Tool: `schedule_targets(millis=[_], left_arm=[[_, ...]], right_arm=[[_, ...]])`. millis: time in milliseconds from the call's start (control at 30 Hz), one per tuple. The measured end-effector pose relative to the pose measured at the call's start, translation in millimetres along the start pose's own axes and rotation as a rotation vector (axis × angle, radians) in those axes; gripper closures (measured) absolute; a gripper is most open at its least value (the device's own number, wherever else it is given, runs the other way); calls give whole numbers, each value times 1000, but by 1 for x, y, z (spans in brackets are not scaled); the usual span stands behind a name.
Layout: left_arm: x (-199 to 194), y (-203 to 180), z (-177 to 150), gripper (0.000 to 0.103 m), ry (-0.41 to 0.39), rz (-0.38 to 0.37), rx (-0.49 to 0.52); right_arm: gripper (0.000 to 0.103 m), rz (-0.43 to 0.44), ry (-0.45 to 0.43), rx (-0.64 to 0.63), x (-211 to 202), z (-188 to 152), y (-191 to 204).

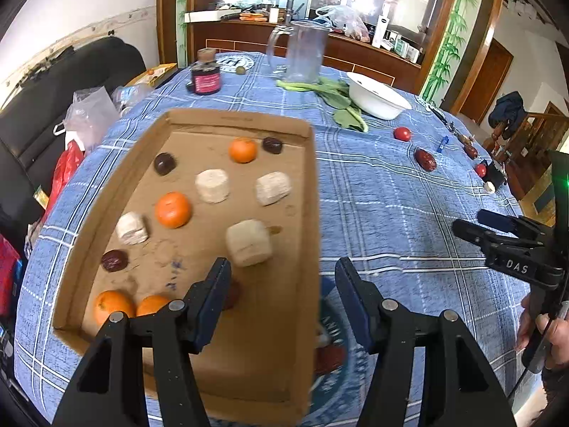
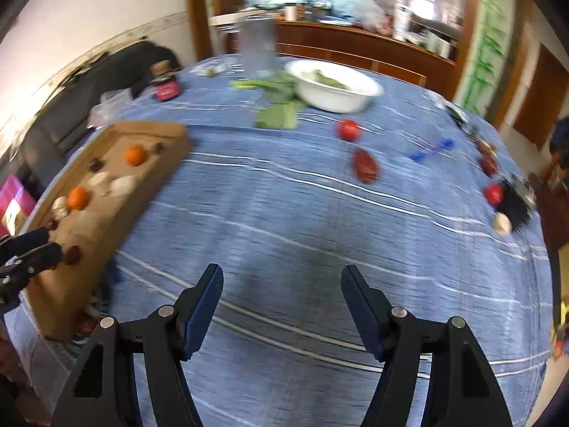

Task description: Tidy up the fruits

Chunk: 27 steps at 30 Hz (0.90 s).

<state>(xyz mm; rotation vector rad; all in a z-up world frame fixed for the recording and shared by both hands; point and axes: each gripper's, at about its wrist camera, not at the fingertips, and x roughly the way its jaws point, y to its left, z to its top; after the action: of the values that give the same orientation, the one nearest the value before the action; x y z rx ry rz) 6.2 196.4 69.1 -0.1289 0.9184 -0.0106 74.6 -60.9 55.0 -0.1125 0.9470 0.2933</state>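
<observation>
A cardboard tray (image 1: 306,185) lies on the blue checked cloth and holds several oranges (image 1: 173,210), dark dates (image 1: 164,163) and white round pieces (image 1: 212,185). My left gripper (image 1: 282,263) hangs open over the tray's near right edge, with nothing between its fingers. Out on the cloth lie a red tomato (image 2: 349,130), a red date (image 2: 365,165), a second tomato (image 2: 494,194) and a white piece (image 2: 502,223). My right gripper (image 2: 281,270) is open and empty above bare cloth, to the right of the tray (image 2: 149,131). The right wrist view is blurred by motion.
A white bowl (image 1: 377,98) with leafy greens (image 1: 334,94) beside it, a clear pitcher (image 1: 302,53) and a dark jar (image 1: 206,74) stand at the far side. Plastic bags (image 1: 89,114) and a black sofa are off the left edge. A hand (image 1: 544,334) holds the right gripper (image 1: 469,221).
</observation>
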Motion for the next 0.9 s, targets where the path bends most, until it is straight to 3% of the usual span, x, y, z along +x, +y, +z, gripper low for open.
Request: schedule_targets(millis=[167,267,467,700,900], left_arm=[[-5,-17,0,23,-42,90,-33],[-11,-18,-3,22,-59,114,-59],[-34,-9,-17,17,-114,211,-70],[-76,34,-37,5,-216,264,-80],[-84,82,-56,4,-141,256,-152]], right_arm=[[30,-40,-25,-26,-12,-6,-16],[25,-1,-33,-61,-19,-10,-4],[12,109,-53,-142,-35,-22,58],[5,116,-39,-131,-45,-42,113],[5,70,-59,-120,-59,-64,140]])
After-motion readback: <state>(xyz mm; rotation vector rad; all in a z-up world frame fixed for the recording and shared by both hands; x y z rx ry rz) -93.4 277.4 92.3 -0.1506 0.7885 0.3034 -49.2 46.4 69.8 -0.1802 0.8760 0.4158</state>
